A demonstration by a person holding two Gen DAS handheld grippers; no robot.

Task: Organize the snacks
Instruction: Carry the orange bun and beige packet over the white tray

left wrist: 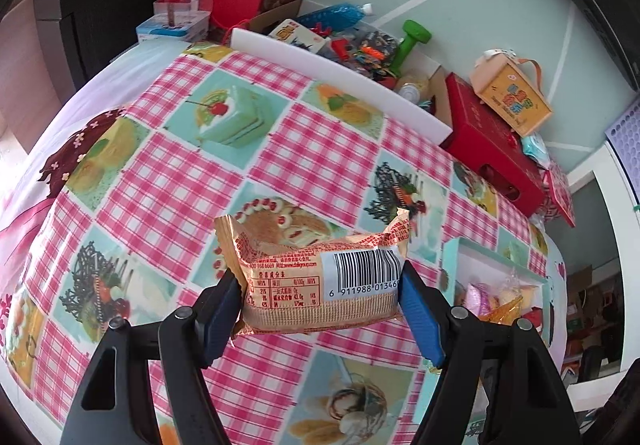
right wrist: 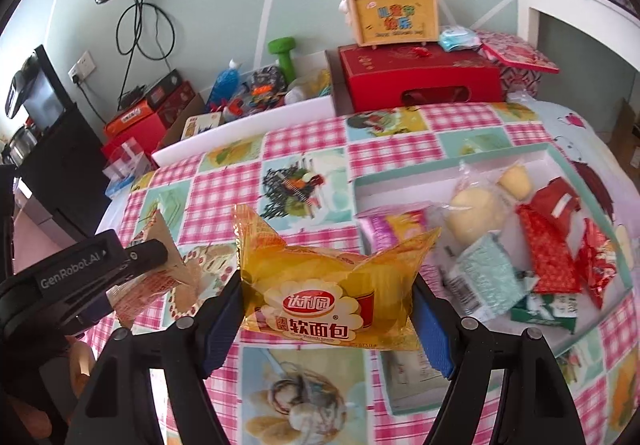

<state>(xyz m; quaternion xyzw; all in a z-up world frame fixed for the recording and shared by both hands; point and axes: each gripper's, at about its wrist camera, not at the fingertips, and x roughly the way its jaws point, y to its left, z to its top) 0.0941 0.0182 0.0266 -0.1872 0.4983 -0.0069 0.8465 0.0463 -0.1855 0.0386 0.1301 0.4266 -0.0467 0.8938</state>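
The left gripper (left wrist: 320,297) pinches an orange snack packet (left wrist: 320,277), barcode side up, above the pink checked tablecloth (left wrist: 312,149). Beside it, the right gripper (right wrist: 326,309) clamps a yellow soft-bread packet (right wrist: 328,285) in the air. Farther right, a teal-rimmed box (right wrist: 452,165) holds several wrapped snacks (right wrist: 548,257).

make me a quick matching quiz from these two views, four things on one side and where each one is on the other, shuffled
Things
1. barcode snack packet
2. yellow bread packet
3. green dumbbell
4. orange handled case

Places
A. on top of the red box
B. between the right gripper fingers
C. in the cluttered box behind the white board
D. between the left gripper fingers

Pairs: 1-D, 2-B, 3-C, 4-A
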